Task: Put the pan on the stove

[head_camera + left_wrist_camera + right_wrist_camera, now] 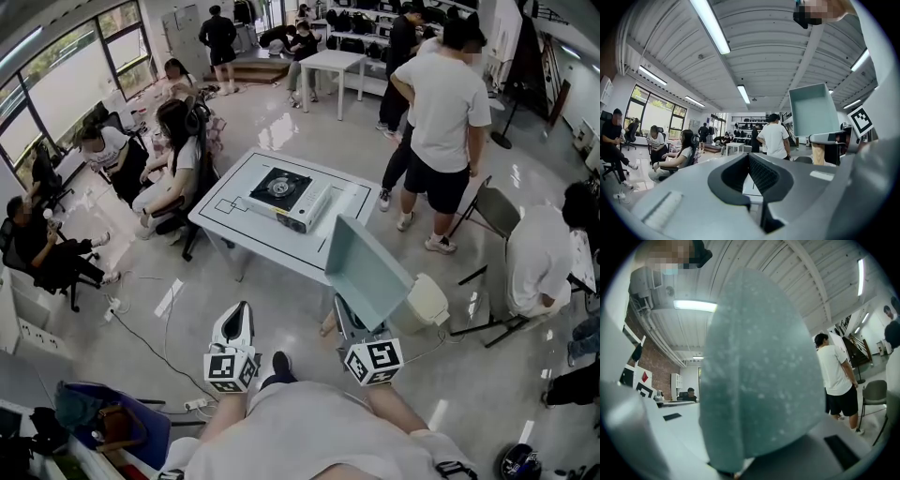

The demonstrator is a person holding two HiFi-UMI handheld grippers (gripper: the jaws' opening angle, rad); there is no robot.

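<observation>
Pan (367, 272), pinched at its near end by the right gripper (349, 317), stands high; stove (289, 195) is far. It could slip down. Left gripper (239, 314) is closed, empty.

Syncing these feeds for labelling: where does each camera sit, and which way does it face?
Head view: on the person's head, looking down at the table and stove; shows forearms, left tool, right tool.
Left gripper view: on the left tool, tilted up across the room; shows its shut jaws.
Right gripper view: on the right tool, facing the gripped pan, which fills it.
All three show the pan.
</observation>
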